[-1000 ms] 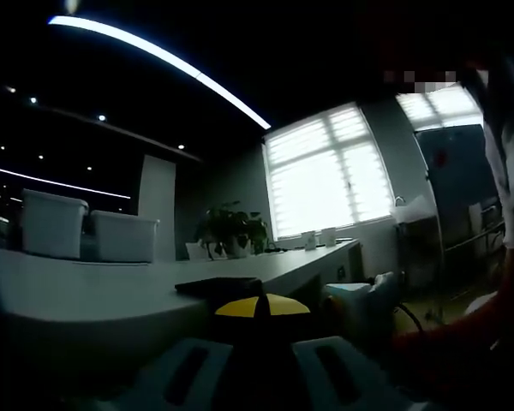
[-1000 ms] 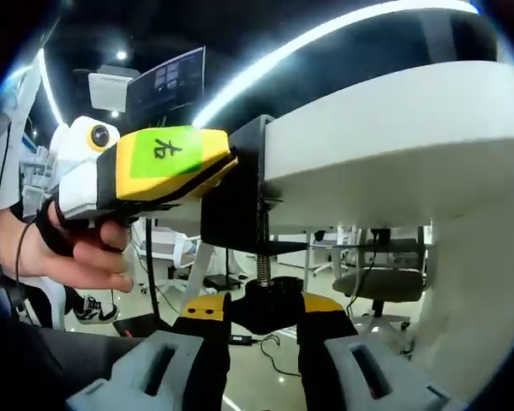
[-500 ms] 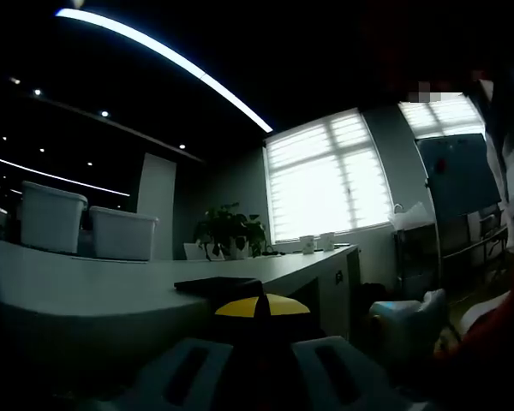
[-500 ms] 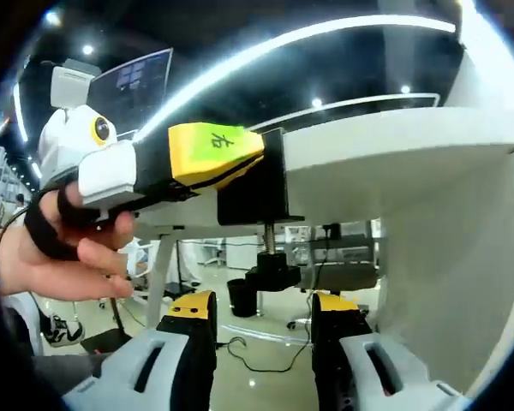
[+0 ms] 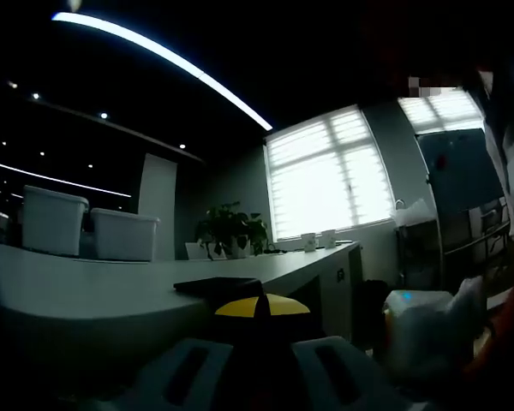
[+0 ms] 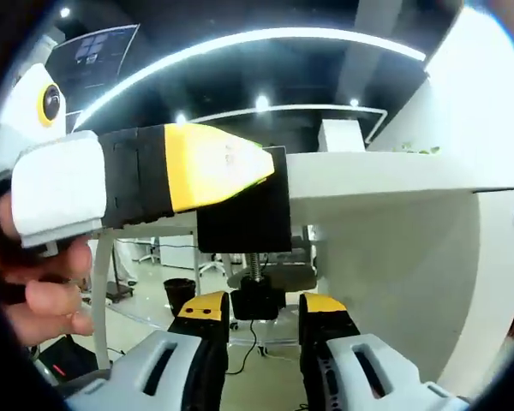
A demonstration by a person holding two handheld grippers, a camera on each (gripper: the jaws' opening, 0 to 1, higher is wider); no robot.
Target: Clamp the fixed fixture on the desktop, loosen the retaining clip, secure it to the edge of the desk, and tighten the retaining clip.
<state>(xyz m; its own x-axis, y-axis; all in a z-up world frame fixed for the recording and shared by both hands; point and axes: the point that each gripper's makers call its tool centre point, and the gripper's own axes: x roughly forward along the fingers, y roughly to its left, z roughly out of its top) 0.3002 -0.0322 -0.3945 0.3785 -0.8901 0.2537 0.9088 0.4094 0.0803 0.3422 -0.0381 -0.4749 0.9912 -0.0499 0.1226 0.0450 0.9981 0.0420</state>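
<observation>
- Two grippers are working on one black clamp fixture (image 6: 244,205), which is sitting on the edge of the white counter (image 6: 385,184), its body against the rim and its threaded screw (image 6: 255,265) hanging straight down below.
- In the right gripper view, the left gripper (image 6: 270,164) is coming in from the left with its yellow tips closed against the fixture's upper body, a hand (image 6: 43,282) wrapped around its grip; it is steadying the fixture against the edge.
- The right gripper (image 6: 259,310) is reaching up from below, its two yellow-tipped jaws standing a little apart on either side of the black knob (image 6: 257,300) at the foot of the screw (whether the pads are actually pressing on it I cannot tell).
- In the left gripper view, the left gripper (image 5: 262,306) is showing closed yellow tips resting over a dark flat piece (image 5: 218,286) on the counter (image 5: 94,291), presumably the fixture's top jaw.
- Judging from this, the fixture is already placed on the edge, so the pick-up, loosening and positioning look done; what is left is turning the knob to tighten the clip, then letting go.
- The fixture's long axis is running vertically, across the thickness of the counter, with its mouth opening toward the counter and the knob pointing at the floor.
</observation>
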